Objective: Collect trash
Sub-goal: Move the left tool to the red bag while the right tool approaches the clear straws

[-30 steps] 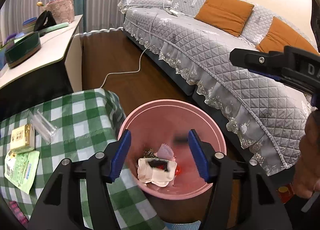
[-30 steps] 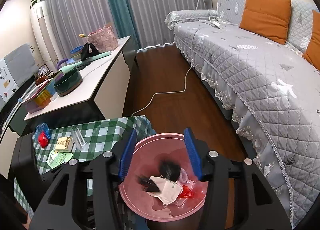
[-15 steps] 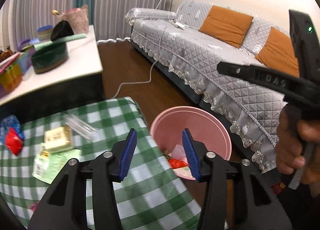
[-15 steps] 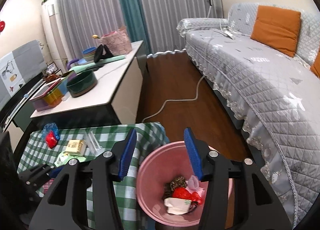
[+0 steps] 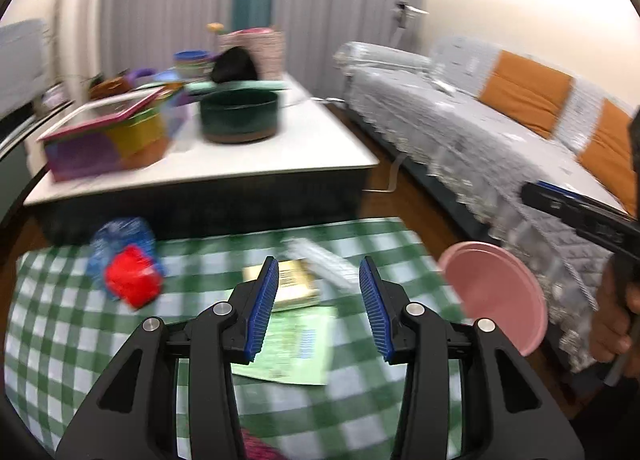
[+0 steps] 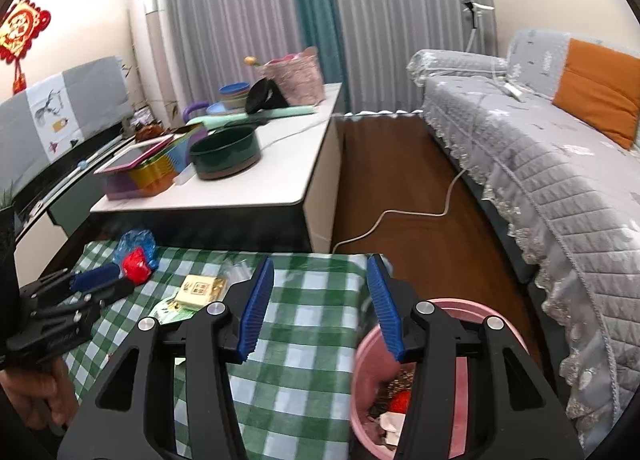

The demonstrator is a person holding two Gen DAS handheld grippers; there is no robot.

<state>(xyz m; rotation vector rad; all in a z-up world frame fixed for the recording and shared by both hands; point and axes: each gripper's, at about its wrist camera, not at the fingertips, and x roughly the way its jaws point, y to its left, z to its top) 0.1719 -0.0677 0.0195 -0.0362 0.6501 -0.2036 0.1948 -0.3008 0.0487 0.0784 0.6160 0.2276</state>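
You can't read any words here, the little yellow box (image 6: 202, 290) has print too small to tell

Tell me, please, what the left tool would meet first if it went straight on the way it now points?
Probably the yellowish packet lying on the green leaflet; the left tool, jaws just closing and empty, frames both, though blur leaves depth unclear.

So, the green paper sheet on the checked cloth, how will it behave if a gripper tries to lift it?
The green paper sheet lies flat and thin on the checked cloth, so pads may struggle to get under its edge. It probably flops when lifted. The small box seems to rest on its far edge, so it may shift.
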